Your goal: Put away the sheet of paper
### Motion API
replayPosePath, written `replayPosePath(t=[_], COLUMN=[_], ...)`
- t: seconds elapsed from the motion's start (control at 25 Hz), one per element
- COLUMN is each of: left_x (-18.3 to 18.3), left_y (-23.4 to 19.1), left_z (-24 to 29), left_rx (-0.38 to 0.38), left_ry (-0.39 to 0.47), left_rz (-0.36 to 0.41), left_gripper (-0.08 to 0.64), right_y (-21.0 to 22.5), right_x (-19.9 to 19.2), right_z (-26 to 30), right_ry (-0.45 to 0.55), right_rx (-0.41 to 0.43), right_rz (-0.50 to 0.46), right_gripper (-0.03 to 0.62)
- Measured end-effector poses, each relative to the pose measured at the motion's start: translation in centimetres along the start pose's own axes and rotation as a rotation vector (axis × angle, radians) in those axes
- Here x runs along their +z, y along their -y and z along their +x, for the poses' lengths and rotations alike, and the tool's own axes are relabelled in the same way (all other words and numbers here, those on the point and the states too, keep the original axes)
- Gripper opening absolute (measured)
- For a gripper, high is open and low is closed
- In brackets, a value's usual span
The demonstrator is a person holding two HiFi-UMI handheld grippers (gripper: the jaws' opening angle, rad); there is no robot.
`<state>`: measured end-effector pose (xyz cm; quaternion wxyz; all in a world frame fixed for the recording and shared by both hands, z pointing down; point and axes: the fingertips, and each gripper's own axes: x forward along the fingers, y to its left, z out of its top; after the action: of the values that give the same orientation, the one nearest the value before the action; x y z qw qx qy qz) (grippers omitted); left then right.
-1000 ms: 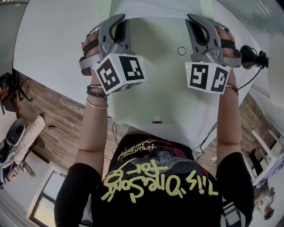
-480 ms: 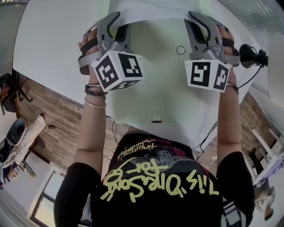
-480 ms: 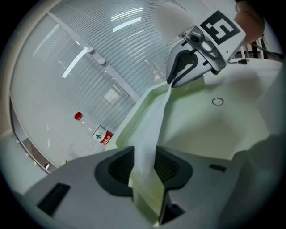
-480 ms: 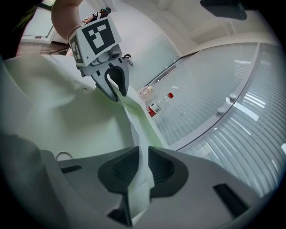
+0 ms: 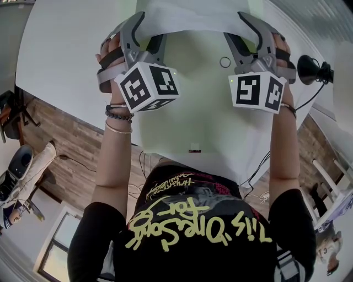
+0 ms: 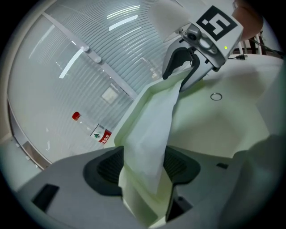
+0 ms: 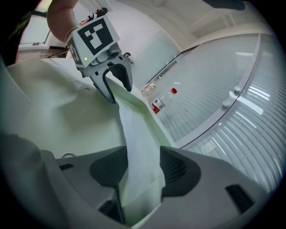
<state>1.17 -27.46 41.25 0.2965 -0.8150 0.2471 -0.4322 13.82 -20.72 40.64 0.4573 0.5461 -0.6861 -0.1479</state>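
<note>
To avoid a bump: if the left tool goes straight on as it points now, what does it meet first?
Most likely the sheet of paper: it lies between the left tool's jaws, which have just been opening, and stretches on ahead of them.

I saw the sheet of paper [image 5: 187,14] as plain white, lying over a pale green surface [image 5: 198,115] on the white table [image 5: 60,49]. Far off, the bottle [image 6: 91,128] carried a red cap and a red-and-white label. On the near side, the shirt [image 5: 193,259] was black with scrawled yellow lettering, and the floor [image 5: 60,148] showed brown wood grain.
</note>
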Motion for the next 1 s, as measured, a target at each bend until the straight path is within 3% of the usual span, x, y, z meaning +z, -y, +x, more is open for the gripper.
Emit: replayPosePath(t=[0.28, 0.68, 1.0], left_x=[0.0, -0.2, -0.4], left_y=[0.3, 1.2, 2.3], left_z=[0.0, -0.1, -0.3], left_rx=[-0.003, -0.044, -0.065], left_ry=[0.007, 0.000, -0.012], left_rz=[0.007, -0.010, 0.018], left_gripper=[0.307, 0.316, 0.316], right_y=[-0.8, -1.9, -2.9], right_x=[-0.3, -0.8, -0.8], right_z=[0.0, 0.0, -0.3], right_ry=[-0.016, -0.040, -0.045], right_rx=[0.016, 0.052, 0.072], right_rz=[-0.009, -0.023, -0.034], right_gripper=[0.222, 0.224, 0.224])
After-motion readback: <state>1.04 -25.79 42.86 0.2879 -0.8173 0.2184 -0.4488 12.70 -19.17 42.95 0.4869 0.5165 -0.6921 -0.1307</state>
